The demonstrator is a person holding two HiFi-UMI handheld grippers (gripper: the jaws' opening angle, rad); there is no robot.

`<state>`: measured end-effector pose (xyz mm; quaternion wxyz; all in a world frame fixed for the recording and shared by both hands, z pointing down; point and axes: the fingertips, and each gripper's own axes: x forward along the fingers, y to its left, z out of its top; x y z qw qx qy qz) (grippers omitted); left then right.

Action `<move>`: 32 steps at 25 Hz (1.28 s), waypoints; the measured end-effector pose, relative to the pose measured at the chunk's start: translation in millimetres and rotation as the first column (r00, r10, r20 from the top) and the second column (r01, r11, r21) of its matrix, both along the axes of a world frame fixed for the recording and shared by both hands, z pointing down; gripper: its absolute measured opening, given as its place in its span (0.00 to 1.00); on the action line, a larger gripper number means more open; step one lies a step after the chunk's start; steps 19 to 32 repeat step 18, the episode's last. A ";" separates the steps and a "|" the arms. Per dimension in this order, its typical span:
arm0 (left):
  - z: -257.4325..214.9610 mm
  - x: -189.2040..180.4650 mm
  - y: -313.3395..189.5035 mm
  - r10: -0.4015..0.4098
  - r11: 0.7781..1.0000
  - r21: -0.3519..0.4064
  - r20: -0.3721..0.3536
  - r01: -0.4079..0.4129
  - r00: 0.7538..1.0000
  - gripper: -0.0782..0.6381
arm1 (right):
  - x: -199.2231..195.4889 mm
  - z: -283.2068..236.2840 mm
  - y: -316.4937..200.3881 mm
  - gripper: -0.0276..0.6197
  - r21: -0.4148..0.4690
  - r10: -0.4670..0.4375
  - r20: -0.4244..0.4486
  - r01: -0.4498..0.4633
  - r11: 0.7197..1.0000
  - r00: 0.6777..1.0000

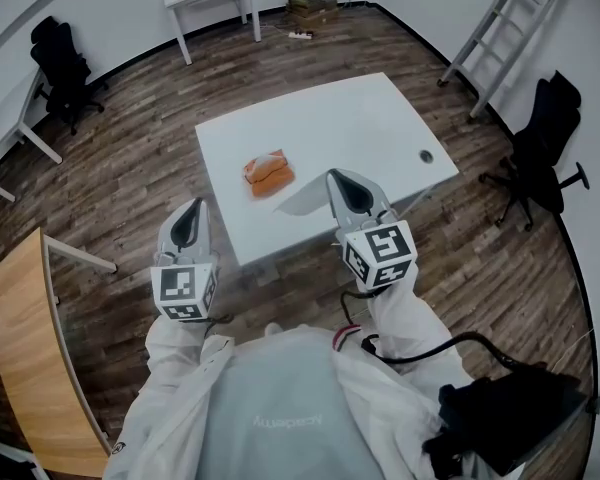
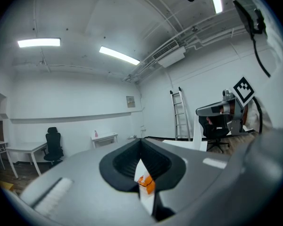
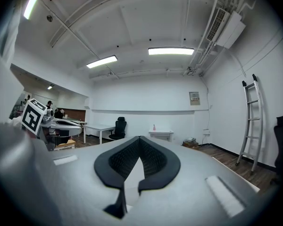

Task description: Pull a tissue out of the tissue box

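Hovering clenched and empty, left gripper [image 1: 192, 208] and right gripper [image 1: 340, 178] flank tissue box [image 1: 268, 173], ahead between them, long axis crosswise, seemingly nearer the right.

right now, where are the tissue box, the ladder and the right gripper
tissue box [image 1: 268, 174]: head view, on its orange top
ladder [image 1: 501, 36]: head view, on its middle rungs
right gripper [image 1: 337, 178]: head view, at the tips of its shut jaws
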<state>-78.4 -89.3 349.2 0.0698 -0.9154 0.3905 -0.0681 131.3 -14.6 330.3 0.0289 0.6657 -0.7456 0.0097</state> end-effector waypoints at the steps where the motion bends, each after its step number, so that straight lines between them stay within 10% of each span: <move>1: -0.4 -0.1 -1.6 -0.001 1.000 0.001 -0.001 0.001 1.000 0.11 | 0.4 0.5 -1.2 0.04 -0.001 0.000 0.001 0.000 1.000 1.000; 32: 1.5 -0.1 -8.9 -0.010 1.000 0.006 0.007 0.010 1.000 0.11 | 7.1 6.2 -12.9 0.04 -0.009 0.004 0.017 -0.004 1.000 1.000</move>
